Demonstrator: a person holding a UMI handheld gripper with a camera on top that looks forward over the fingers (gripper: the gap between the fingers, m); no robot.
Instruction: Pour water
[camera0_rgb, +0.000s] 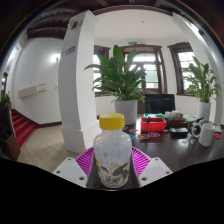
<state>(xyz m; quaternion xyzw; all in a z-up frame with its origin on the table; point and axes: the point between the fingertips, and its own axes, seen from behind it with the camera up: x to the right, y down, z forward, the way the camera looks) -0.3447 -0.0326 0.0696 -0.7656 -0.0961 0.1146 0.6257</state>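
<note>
A clear bottle (112, 152) with a yellow cap (112, 122) and a patterned label stands upright between my gripper's (112, 166) two fingers. The pink pads (85, 160) press against its sides, so the fingers are shut on it. The bottle is held up above a dark table (175, 150). A white cup (206, 131) stands on the table beyond the fingers to the right.
A red box (153, 125) and small dark items lie on the table ahead to the right. A potted plant (124, 85) stands behind the bottle, another plant (203, 85) farther right. A white pillar (78, 70) rises to the left, with red stairs (18, 125) beyond it.
</note>
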